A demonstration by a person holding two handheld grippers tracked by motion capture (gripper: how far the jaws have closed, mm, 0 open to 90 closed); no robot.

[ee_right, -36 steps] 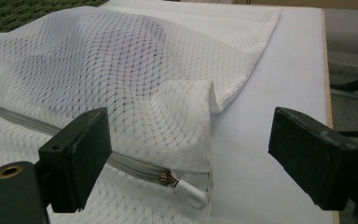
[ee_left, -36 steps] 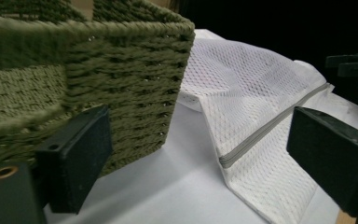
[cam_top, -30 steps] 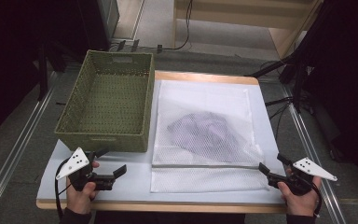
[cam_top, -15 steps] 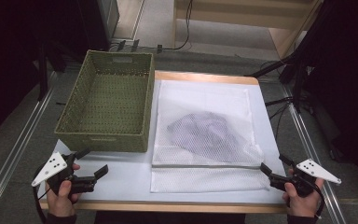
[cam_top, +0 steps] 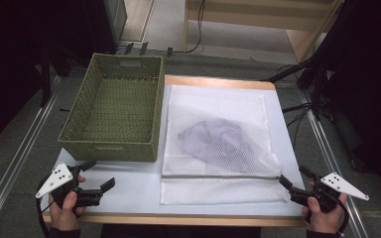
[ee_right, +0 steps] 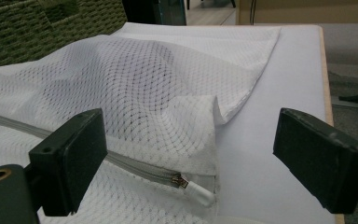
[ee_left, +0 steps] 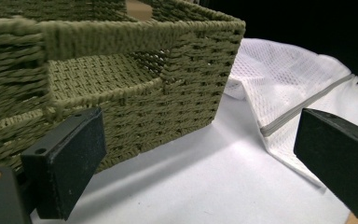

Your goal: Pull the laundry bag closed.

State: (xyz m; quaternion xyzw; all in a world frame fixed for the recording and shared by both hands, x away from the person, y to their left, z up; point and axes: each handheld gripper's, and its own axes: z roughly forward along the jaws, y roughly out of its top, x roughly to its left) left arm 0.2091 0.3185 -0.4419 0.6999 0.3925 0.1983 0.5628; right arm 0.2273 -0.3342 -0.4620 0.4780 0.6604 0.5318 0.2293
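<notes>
Sizing up the grab on the mesh laundry bag:

bag position: flat on the white counter, just right of the green woven basket, left edge touching or almost touching the basket's side wall; I can't tell which.
bag contents: a dark garment shows through the mesh, bunched mid-bag, well right of the basket.
zipper: grey zipper runs across the bag's near end, on the side away from the basket's far rim; it looks closed, with the white pull tab at the corner farthest from the basket.
left tool: jaws apart, nothing between them, hovering over bare counter near the basket's front right corner, apart from the bag.
right tool: jaws apart, empty, at the bag's near corner on the side away from the basket, lined up on the pull tab but not touching it.
handling guess: light, limp, zero stiffness. It will sag and fold when lifted, and the garment will likely slide to the low end. The mesh should give decent friction and isn't fragile, though it can snag.
where to grip: the zipper seam, the stiffest line. Pinch both near corners, one per tool, so the bag hangs evenly. A single layer of mesh mid-panel would just tent up.
risk: a one-corner lift dumps the weight sideways and drags the bag against the basket wall.
basket: empty as far as visible, open top.
</notes>
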